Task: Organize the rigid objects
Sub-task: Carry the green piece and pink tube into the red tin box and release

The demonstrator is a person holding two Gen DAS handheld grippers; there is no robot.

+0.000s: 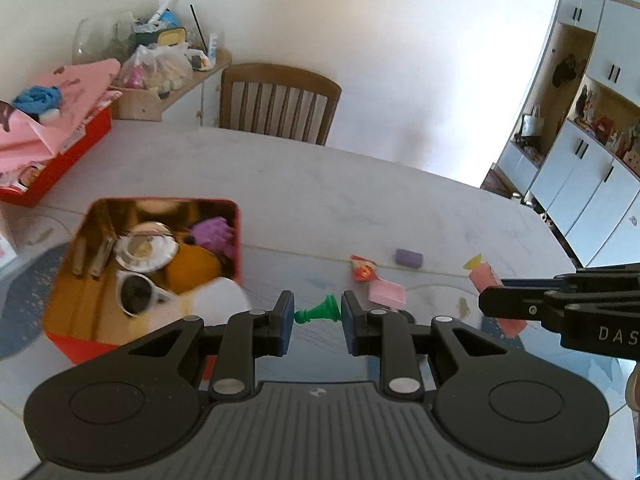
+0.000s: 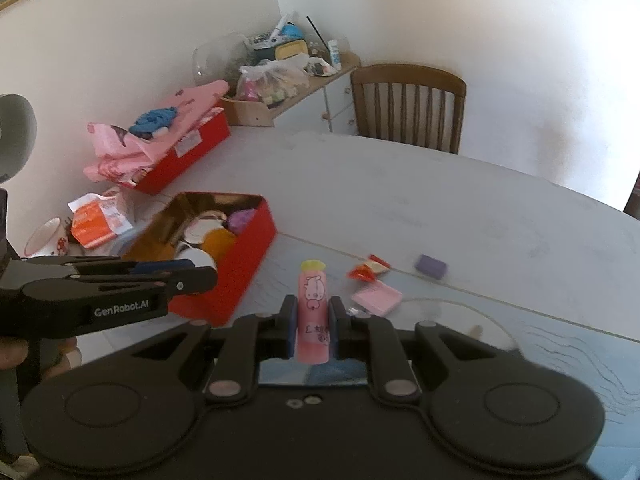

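Observation:
My left gripper point(image 1: 318, 314) is shut on a green chess pawn point(image 1: 320, 310), held sideways between the blue pads above the table, just right of the open red tin point(image 1: 238, 240). The tin holds sunglasses point(image 1: 138, 294), a round lid, a purple toy and an orange object. My right gripper point(image 2: 313, 330) is shut on a pink tube with a yellow tip point(image 2: 313, 300), held upright; the tube also shows in the left wrist view point(image 1: 486, 276). The left gripper shows side-on in the right wrist view point(image 2: 192, 276), over the tin point(image 2: 240, 276).
On the white table point(image 1: 360, 200) lie a purple eraser point(image 1: 409, 258), a red-orange wrapper point(image 1: 363, 270) and a pink pad point(image 1: 386, 294). A second red box with pink cloth point(image 1: 60, 148) stands at the far left. A wooden chair point(image 1: 280, 104) stands behind.

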